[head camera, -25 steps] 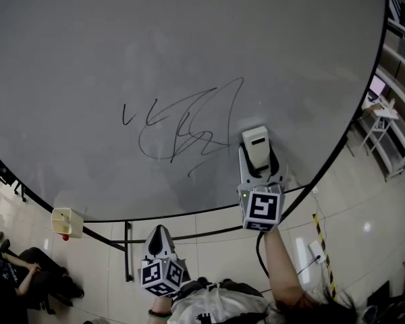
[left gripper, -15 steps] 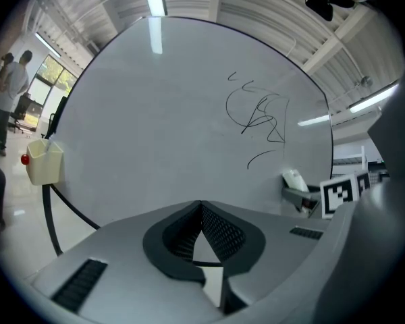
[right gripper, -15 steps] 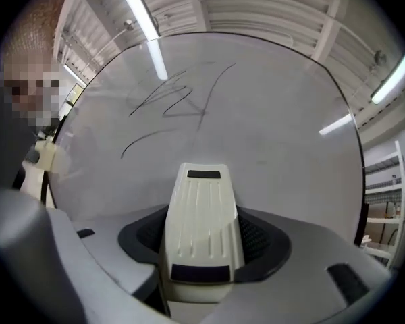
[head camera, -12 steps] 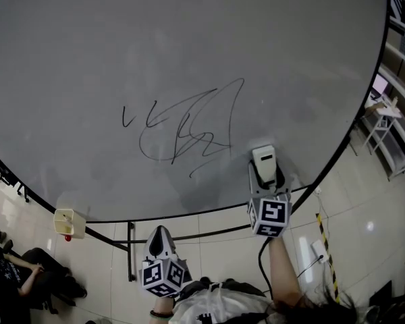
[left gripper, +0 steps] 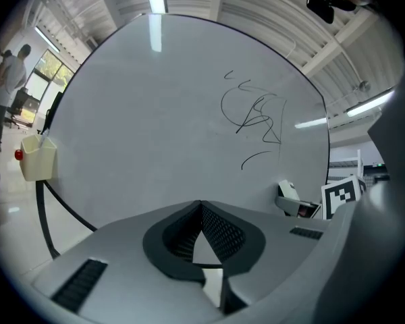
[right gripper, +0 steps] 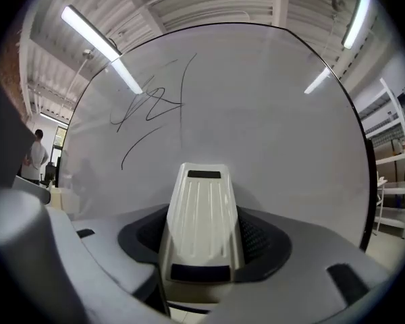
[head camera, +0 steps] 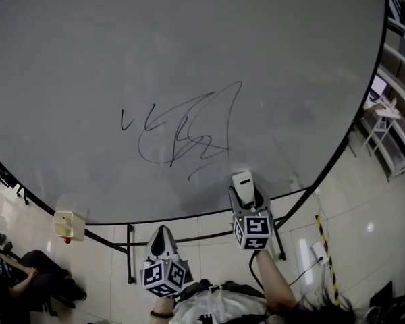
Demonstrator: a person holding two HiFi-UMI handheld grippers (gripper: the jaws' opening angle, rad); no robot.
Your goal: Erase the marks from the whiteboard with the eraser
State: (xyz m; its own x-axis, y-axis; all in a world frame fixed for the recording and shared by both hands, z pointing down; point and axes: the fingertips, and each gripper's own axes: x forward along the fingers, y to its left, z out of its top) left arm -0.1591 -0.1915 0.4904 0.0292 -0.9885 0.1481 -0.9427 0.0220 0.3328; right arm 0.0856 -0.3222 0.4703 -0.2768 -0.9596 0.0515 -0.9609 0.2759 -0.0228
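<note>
A large whiteboard [head camera: 189,39] fills the head view, with black scribbled marks [head camera: 182,130] near its middle and a short stroke [head camera: 197,172] below them. My right gripper [head camera: 245,193] is shut on a white eraser [head camera: 242,184], held near the board's lower edge, below and right of the marks. In the right gripper view the eraser [right gripper: 201,214] sits between the jaws, the marks [right gripper: 148,106] up to the left. My left gripper [head camera: 160,245] hangs lower, off the board, shut with nothing in it [left gripper: 204,238].
A cream box [head camera: 67,224] hangs at the board's lower left edge. The board's black frame and stand [head camera: 128,252] run below. A person sits on the floor at the lower left [head camera: 20,275]. White shelving [head camera: 391,140] stands at the right.
My right gripper with the eraser has moved down and slightly left, from beside the marks' right end to the board's lower edge. The marks look unchanged. The left gripper has stayed put.
</note>
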